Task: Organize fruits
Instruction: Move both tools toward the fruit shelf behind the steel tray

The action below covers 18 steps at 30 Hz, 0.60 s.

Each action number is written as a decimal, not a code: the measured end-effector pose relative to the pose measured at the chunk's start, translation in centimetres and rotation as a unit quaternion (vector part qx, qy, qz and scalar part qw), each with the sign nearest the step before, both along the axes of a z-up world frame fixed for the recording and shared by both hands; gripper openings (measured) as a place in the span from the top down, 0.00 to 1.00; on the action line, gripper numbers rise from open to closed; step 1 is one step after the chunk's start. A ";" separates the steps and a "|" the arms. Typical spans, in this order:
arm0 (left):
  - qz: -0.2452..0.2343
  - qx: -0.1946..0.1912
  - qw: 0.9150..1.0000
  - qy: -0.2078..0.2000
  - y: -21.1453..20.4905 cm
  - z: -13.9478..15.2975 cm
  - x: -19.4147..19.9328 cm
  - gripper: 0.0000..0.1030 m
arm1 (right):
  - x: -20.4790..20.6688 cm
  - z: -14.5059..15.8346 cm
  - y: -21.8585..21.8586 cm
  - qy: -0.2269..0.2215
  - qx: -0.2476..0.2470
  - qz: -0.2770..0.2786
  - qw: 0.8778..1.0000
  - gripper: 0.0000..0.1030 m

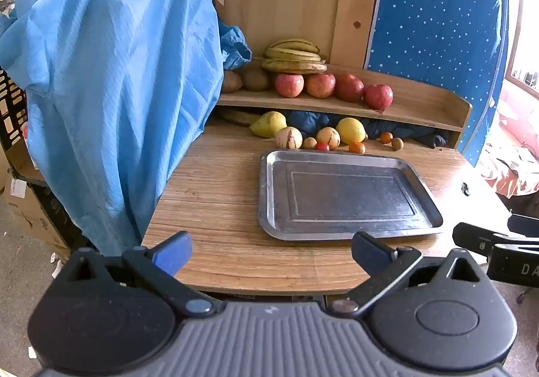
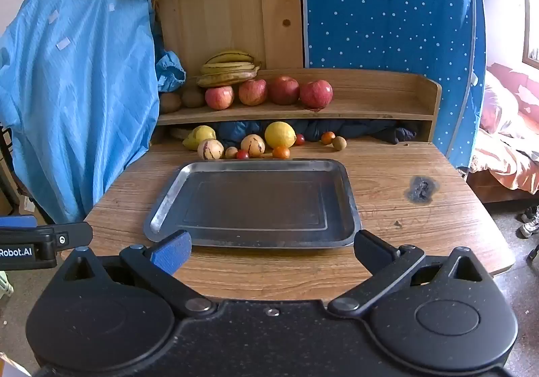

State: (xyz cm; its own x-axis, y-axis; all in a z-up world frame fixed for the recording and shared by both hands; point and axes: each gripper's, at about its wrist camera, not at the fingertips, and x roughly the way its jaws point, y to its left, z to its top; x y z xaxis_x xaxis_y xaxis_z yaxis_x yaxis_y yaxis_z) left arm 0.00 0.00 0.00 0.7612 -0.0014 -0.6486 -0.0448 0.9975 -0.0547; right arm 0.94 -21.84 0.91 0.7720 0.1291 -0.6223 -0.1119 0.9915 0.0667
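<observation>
Table [image 2: 387, 208] carried everything; a raised shelf [image 2: 370, 114] ran along its back edge. The steel tray [image 2: 340, 171] lay flat mid-table, long axis left-to-right, nothing in it. It sat square ahead of the right gripper [image 2: 271, 250] and right of centre for the left gripper [image 1: 271, 252]. Both grippers hung over the near table edge, pitched down, jaws spread wide, nothing between the pads.

All fruit was beyond the tray's far rim, so any pick meant reaching over or around the tray. Top shelf: bananas [image 2: 229, 69] stacked, long axis crosswise, four apples [image 2: 284, 89] in a row just in front and to the right, brown kiwi-like fruit [image 2: 193, 97] at the left end. Table level, tucked at the shelf's mouth: pear [image 2: 200, 136], lemon [image 2: 279, 134], two striped melons [image 2: 210, 148], then small tomatoes [image 2: 242, 154] and small orange fruits [image 2: 281, 152] nearly touching the far rim.

Judgement: the low row clustered left of tray centre, so the left gripper looked marginally nearer the pear end; the right was better lined up for the lemon and the two stragglers at right. Nothing placed yet.
</observation>
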 end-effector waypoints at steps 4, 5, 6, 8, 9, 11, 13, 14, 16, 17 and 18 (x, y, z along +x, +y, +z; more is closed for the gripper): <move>0.000 -0.001 1.000 0.001 0.0 0.0 0.0 0.01 | 0.1 0.0 0.0 0.001 -0.001 0.000 1.000 0.01; 0.000 -0.001 1.000 0.002 0.0 0.0 0.0 0.01 | 0.1 0.1 0.0 0.001 -0.001 0.000 1.000 0.01; 0.000 -0.001 1.000 0.001 0.0 0.0 0.0 0.01 | 0.1 0.1 0.0 0.002 -0.002 0.000 1.000 0.01; 0.000 -0.001 1.000 0.002 0.0 0.0 0.0 0.01 | 0.1 0.1 -0.1 0.004 -0.001 0.000 1.000 0.01; -0.001 -0.001 1.000 0.002 0.0 0.0 -0.1 0.01 | 0.1 0.3 -0.2 0.005 0.000 0.000 1.000 0.01; -0.002 -0.001 1.000 0.002 0.0 -0.5 -0.1 0.01 | 0.2 -0.1 0.0 0.006 0.000 0.000 1.000 0.01; -0.003 -0.001 1.000 0.002 -0.1 -0.8 -0.2 0.01 | -0.1 -0.1 0.1 0.006 0.000 -0.001 1.000 0.01; -0.003 -0.001 1.000 0.002 -0.1 -0.9 -0.2 0.00 | 0.0 -0.1 0.0 0.007 0.001 -0.001 1.000 0.01; -0.004 -0.001 1.000 0.004 -0.1 -1.0 -0.4 0.01 | 0.2 -0.1 -0.2 0.011 0.003 -0.001 1.000 0.01; -0.004 -0.002 1.000 0.005 -0.2 -1.1 -0.4 0.01 | 0.2 -0.2 -0.3 0.011 0.003 0.000 1.000 0.01; -0.004 -0.002 1.000 0.007 -0.2 -1.1 -0.2 0.01 | 0.1 -0.3 -0.4 0.012 0.003 -0.001 1.000 0.01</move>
